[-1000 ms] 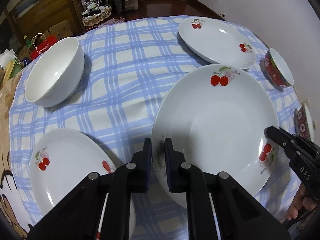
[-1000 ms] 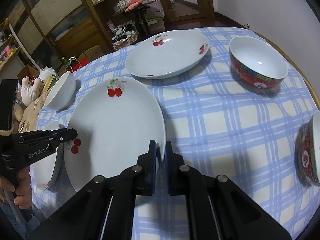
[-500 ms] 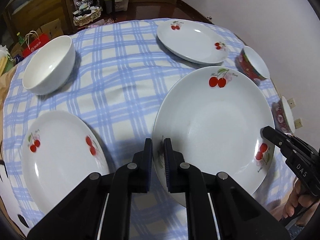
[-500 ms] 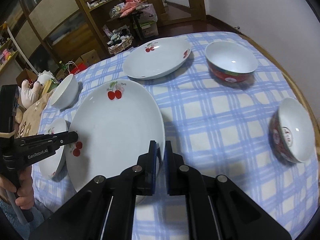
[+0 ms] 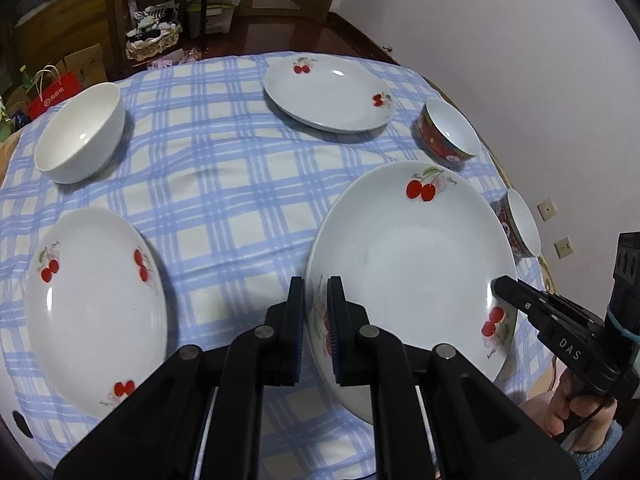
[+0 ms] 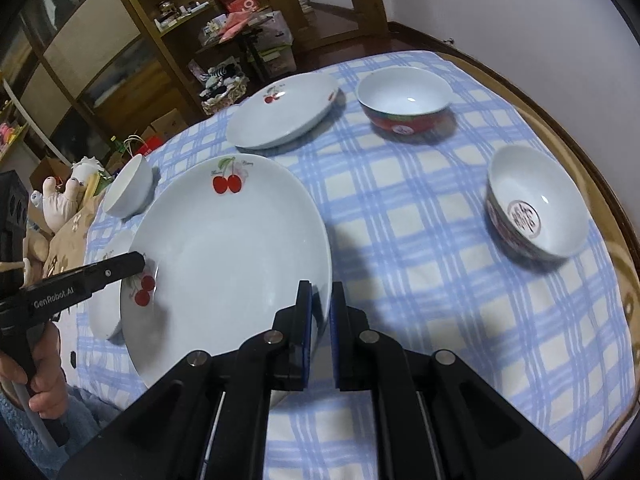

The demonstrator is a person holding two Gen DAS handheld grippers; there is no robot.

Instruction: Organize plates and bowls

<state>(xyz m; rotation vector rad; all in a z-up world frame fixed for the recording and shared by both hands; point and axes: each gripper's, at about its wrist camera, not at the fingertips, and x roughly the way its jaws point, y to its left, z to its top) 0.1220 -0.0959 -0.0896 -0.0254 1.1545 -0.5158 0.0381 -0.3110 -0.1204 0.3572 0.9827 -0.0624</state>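
Observation:
Both grippers hold one large white cherry plate (image 5: 412, 264) above the table; it also shows in the right wrist view (image 6: 228, 256). My left gripper (image 5: 316, 312) is shut on its left rim. My right gripper (image 6: 321, 312) is shut on its right rim. Each gripper shows in the other's view, the right (image 5: 500, 284) and the left (image 6: 138, 262). A second cherry plate (image 5: 92, 308) lies at the near left, a third (image 5: 328, 96) at the far side. A white bowl (image 5: 80, 132) stands far left. Two red bowls (image 6: 404, 100) (image 6: 536, 208) stand at the right.
The round table has a blue checked cloth (image 5: 224, 184). Its wooden edge (image 6: 600, 184) curves along the right near a white wall. Shelves, boxes and a basket (image 5: 152, 40) stand on the floor beyond the table. Soft toys (image 6: 60, 200) lie at the left.
Both grippers have risen and pulled back with the large plate, so more of the table and both red bowls come into view. The grips on the rim are unchanged.

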